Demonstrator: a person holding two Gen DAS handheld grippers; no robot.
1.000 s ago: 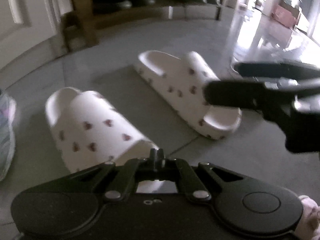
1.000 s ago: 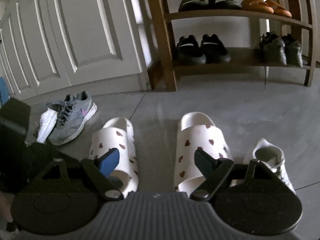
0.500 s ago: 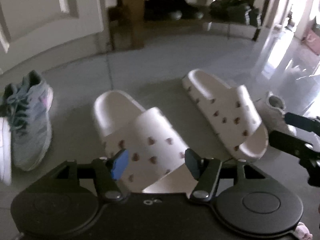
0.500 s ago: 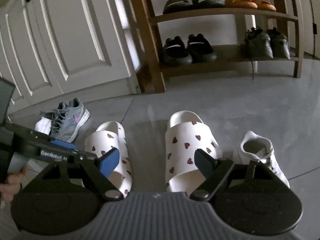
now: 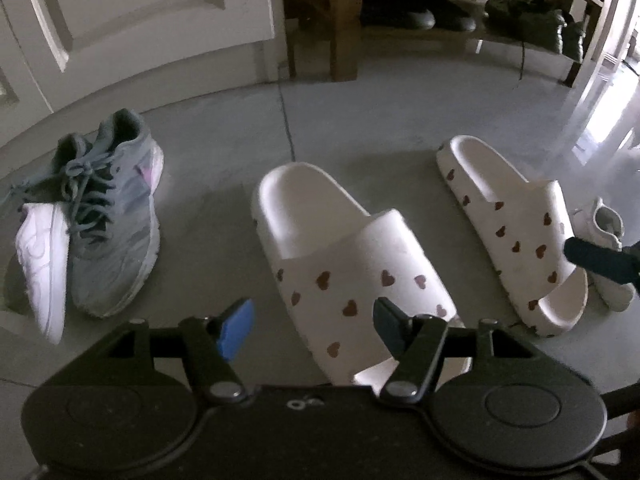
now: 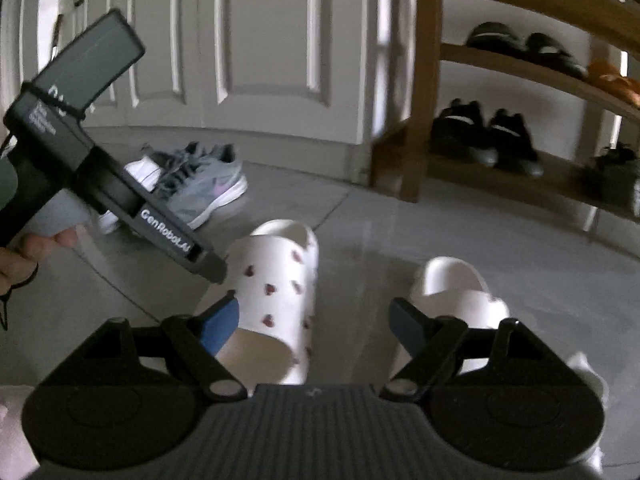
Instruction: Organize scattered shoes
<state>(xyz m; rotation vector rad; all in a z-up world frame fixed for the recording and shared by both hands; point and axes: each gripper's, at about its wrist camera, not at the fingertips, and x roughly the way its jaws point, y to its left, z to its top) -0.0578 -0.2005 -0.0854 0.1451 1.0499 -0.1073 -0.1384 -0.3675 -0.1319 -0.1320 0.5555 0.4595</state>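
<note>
Compared with the earlier frame, the left gripper (image 5: 314, 326) has swung leftward and drawn back, so the near slide (image 5: 352, 264) now sits in front of its fingers rather than off to one side; its jaws, pressed together a second ago, have just been opening and now stand spread, nothing pinched between them, the slide's toe end lying under and beyond them. The right gripper (image 6: 314, 326) has rolled and shifted; its jaws are likewise spread and empty, with one slide's strap showing in the gap and the far slide (image 6: 456, 304) behind the right finger.

Progress: judged early. The shoe rack (image 5: 340, 20) already holds dark pairs on its shelves, yet both slides, a grey sneaker (image 5: 116, 216), a white shoe (image 5: 42, 268) beside it and a small white sneaker (image 5: 600, 248) lie on the floor tiles (image 5: 224, 148). None is held; each is left to be picked up and shelved.

Appearance: the slides are thick-soled, cream-white, open-toed, with a broad strap printed in small dark-red hearts. They lie upright, apart, heels toward the rack.
</note>
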